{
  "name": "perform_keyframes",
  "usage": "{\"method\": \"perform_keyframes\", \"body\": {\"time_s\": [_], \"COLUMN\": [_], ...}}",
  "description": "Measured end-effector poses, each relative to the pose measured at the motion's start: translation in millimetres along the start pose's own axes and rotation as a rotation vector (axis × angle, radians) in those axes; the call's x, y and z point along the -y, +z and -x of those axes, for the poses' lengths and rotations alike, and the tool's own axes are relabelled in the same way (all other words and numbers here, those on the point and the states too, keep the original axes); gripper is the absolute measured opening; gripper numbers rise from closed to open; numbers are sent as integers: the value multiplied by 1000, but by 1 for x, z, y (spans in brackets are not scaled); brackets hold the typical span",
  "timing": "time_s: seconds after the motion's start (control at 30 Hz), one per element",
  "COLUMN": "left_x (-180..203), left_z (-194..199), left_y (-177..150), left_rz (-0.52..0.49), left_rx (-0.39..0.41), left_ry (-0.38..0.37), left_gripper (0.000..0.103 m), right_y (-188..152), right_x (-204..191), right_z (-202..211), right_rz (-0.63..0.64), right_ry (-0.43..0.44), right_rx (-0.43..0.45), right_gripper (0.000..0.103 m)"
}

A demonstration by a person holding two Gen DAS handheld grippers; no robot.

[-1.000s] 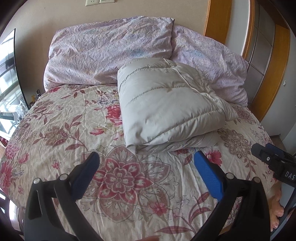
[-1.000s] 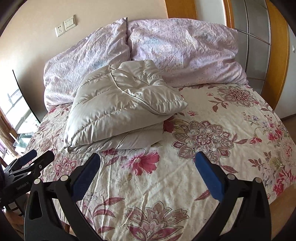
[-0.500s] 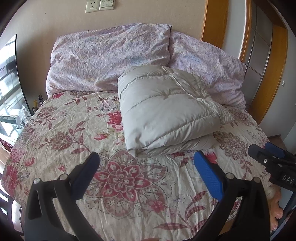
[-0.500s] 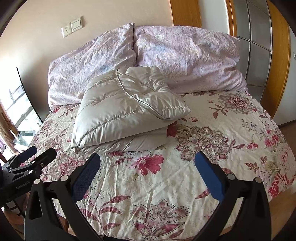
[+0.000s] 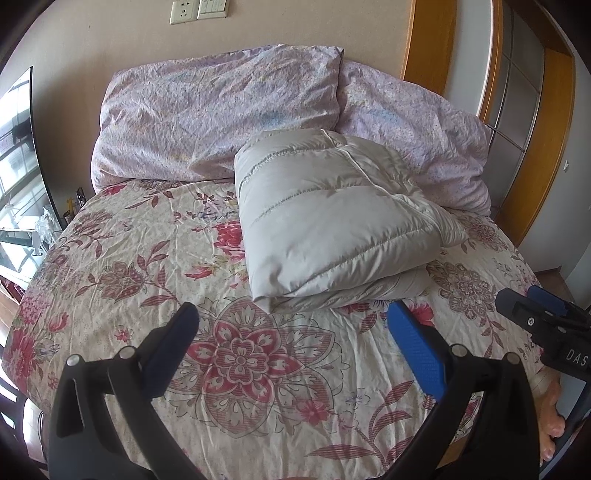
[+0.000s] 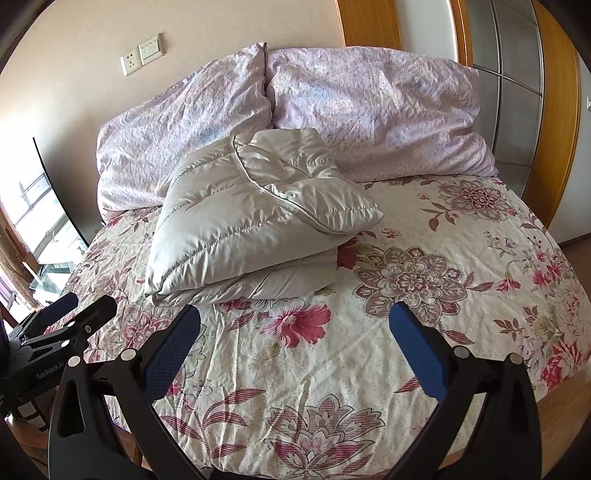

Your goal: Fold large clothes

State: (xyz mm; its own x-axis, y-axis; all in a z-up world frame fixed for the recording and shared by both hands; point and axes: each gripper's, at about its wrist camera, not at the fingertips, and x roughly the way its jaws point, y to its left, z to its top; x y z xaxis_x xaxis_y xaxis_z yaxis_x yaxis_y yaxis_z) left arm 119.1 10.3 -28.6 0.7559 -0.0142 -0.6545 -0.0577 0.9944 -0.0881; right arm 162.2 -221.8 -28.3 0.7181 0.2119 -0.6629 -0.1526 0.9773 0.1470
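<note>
Two sets of tongs sit nearest us, both spread wide and gripping nothing: our left tongs and our right tongs, each with black arms and blue padded fingers, poised above the near part of the bed. Below them spreads the cream quilt printed with red and pink flowers, wrinkled but bare across its whole near half, with open cover to either side of the garment as well. From the left view, our right tongs show at the quilt's right edge.

Farther in lies the pale grey quilted puffer jacket, folded into a plump, roughly rectangular bundle, its stitched channels running across the top layer and a thinner layer sticking out beneath the near edge. Its far end rests against the two lilac crumpled pillows, which lean on the beige wall with the white socket plates.
</note>
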Motion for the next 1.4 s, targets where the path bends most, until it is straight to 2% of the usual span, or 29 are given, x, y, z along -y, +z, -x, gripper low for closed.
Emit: {"method": "perform_keyframes", "body": {"time_s": [1.4], "left_x": [3], "left_z": [-10], "left_y": [-2], "left_rz": [-1], "left_rx": [-15], "left_ry": [-20], "left_gripper": [101], "right_y": [-1], "right_x": [5], "right_z": [-5], "right_rz": [-13], "right_ry": [5], "right_rx": [-9], "right_gripper": [102]}}
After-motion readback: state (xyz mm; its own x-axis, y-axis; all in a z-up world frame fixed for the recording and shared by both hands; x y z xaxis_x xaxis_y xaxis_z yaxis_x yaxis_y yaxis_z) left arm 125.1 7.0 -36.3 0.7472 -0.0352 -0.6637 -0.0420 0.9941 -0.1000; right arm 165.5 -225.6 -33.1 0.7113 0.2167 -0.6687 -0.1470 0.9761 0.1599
